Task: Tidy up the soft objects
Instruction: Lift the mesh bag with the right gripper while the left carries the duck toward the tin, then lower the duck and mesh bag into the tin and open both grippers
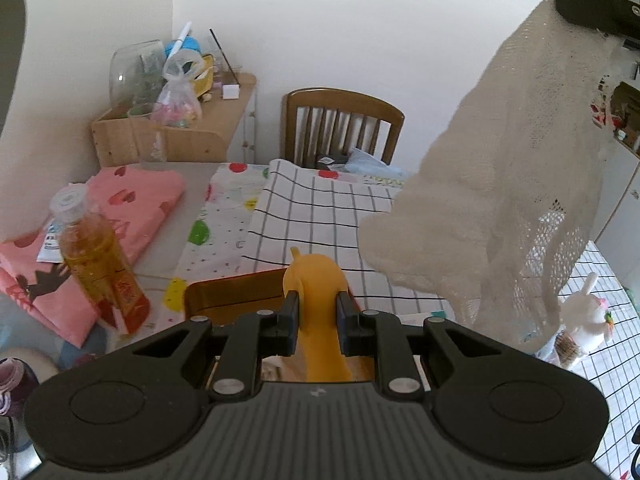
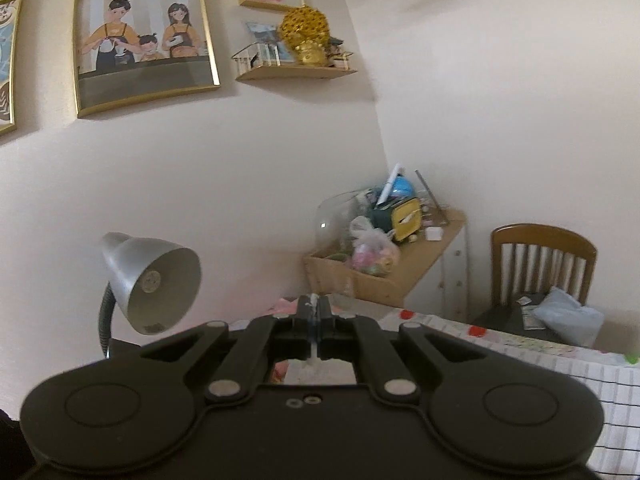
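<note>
My left gripper (image 1: 318, 304) is shut on a soft yellow toy (image 1: 316, 280) and holds it above the near chair back. A cream knitted cloth (image 1: 508, 184) hangs in the air at the right of the left wrist view, held up from above by the right gripper. My right gripper (image 2: 314, 304) is shut on a thin edge of that cream cloth (image 2: 313, 300), raised high and facing the wall. A folded pink cloth (image 1: 120, 216) lies on the table at the left. A white plush rabbit (image 1: 586, 316) sits at the right on the checked tablecloth (image 1: 320, 216).
A bottle of yellow drink (image 1: 96, 256) stands by the pink cloth. A wooden chair (image 1: 340, 124) stands behind the table. A wooden shelf (image 1: 168, 132) holds a glass bowl and clutter. A grey desk lamp (image 2: 152, 280) stands left of the right gripper.
</note>
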The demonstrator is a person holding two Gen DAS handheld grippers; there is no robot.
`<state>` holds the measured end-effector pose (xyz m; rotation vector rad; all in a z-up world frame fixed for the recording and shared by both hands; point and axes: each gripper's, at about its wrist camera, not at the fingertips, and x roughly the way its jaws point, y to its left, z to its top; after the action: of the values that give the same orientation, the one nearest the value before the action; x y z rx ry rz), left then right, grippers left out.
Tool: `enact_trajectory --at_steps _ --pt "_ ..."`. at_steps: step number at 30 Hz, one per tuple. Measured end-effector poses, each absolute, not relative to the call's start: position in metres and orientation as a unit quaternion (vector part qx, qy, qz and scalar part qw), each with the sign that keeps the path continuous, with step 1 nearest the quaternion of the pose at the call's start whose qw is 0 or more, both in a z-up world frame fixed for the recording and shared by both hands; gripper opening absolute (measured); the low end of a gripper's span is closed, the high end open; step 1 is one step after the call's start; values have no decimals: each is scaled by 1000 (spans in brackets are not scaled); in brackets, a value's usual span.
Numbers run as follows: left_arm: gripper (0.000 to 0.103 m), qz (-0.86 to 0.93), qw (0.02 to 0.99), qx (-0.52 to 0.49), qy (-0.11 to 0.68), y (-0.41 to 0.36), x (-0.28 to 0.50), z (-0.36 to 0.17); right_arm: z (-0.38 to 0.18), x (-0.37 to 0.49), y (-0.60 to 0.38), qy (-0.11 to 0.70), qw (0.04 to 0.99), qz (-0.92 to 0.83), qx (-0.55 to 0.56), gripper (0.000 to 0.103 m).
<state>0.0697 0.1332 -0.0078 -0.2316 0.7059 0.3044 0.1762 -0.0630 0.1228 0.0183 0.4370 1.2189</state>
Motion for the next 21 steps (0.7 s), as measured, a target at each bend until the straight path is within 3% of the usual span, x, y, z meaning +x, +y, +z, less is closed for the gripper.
enact_trajectory --at_steps 8,21 --pt "19 154 913 -119 359 159 65 -22 100 178 -28 244 782 573 14 3" --pt "19 150 895 -129 400 180 80 -64 4 190 22 355 767 534 -16 3"
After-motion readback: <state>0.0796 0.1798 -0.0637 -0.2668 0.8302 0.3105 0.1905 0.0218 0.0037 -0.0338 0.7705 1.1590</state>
